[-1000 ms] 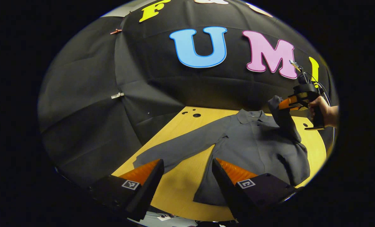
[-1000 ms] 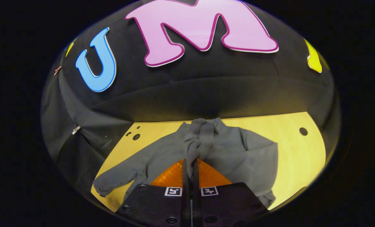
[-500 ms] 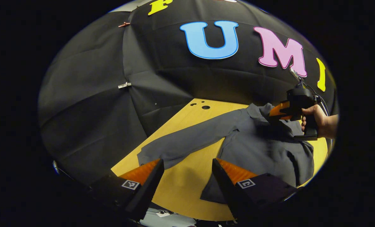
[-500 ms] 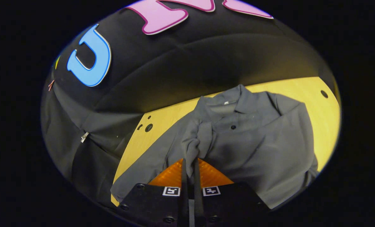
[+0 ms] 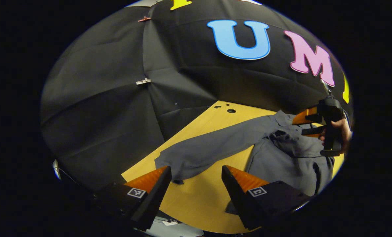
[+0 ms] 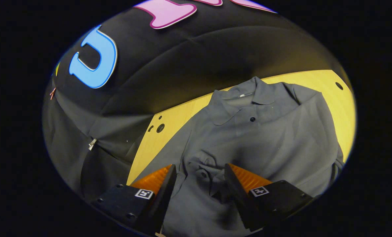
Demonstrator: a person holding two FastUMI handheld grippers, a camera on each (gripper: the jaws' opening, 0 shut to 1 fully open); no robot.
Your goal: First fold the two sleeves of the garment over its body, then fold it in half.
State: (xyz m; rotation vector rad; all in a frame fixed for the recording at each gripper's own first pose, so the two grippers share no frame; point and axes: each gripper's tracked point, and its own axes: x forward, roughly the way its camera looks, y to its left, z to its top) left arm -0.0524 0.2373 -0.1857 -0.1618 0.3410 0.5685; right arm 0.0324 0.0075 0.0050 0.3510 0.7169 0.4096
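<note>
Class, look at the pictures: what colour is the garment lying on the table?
Plain dark grey garment, no pattern; clearest in the right gripper view.

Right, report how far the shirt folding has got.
Done: one sleeve lies folded over the shirt's body, and the right claw stands open above its cuff. In hand: the open left claw sits near the other sleeve, spread flat on the table. Left: fold that sleeve, then halve the shirt.

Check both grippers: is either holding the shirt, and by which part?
Nothing is held. The right gripper stands open over the sleeve cuff on the grey shirt; the left gripper is open.
</note>
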